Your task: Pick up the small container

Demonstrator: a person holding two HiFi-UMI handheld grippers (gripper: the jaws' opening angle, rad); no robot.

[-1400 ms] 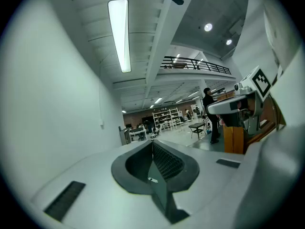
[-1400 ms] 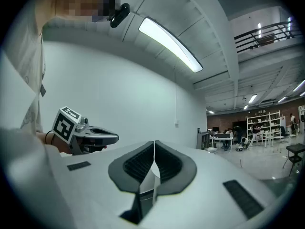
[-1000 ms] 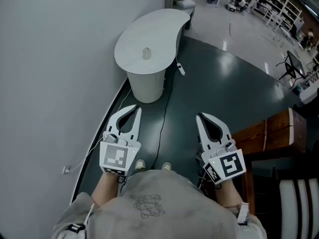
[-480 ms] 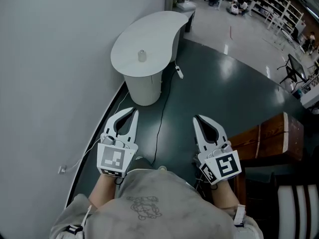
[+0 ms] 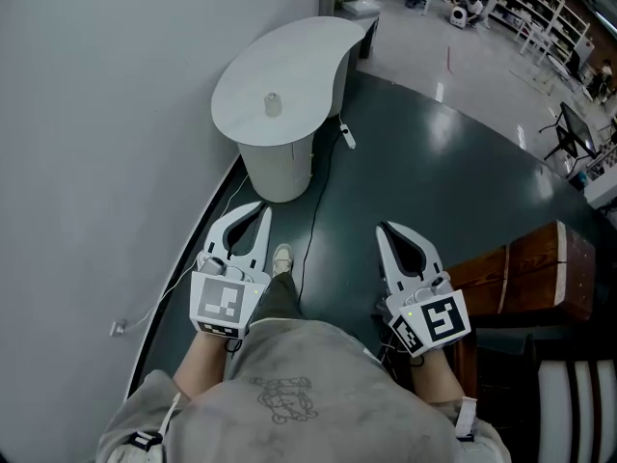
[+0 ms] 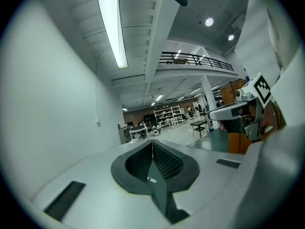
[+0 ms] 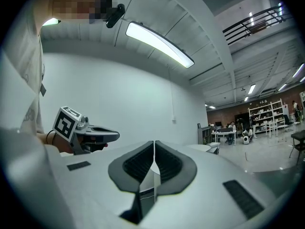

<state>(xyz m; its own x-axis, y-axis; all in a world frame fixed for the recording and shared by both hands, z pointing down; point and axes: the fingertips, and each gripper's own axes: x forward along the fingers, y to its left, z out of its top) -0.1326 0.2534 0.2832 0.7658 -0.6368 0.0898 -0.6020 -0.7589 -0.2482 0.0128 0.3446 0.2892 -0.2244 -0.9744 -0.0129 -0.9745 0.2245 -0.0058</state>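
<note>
A small pale container (image 5: 272, 104) stands upright near the middle of a white curved table (image 5: 308, 51), well ahead of both grippers. My left gripper (image 5: 262, 209) is held low at the left, jaws shut with nothing between them; its own view shows the jaws (image 6: 152, 142) meeting. My right gripper (image 5: 383, 230) is held low at the right, also shut and empty, jaws closed together (image 7: 154, 143). Both grippers point forward toward the table, some way short of it. The container does not show in either gripper view.
The table rests on a white cylindrical base (image 5: 280, 167) against a pale wall (image 5: 106, 143). A cable (image 5: 310, 230) runs over the dark green floor (image 5: 424, 172). A wooden bench (image 5: 525, 268) stands at the right. The person's shoe (image 5: 281, 258) shows between the grippers.
The person has stepped forward: the table and container have shifted slightly left in the head view, and a shoe now shows ahead between the grippers. Both grippers stay shut.
</note>
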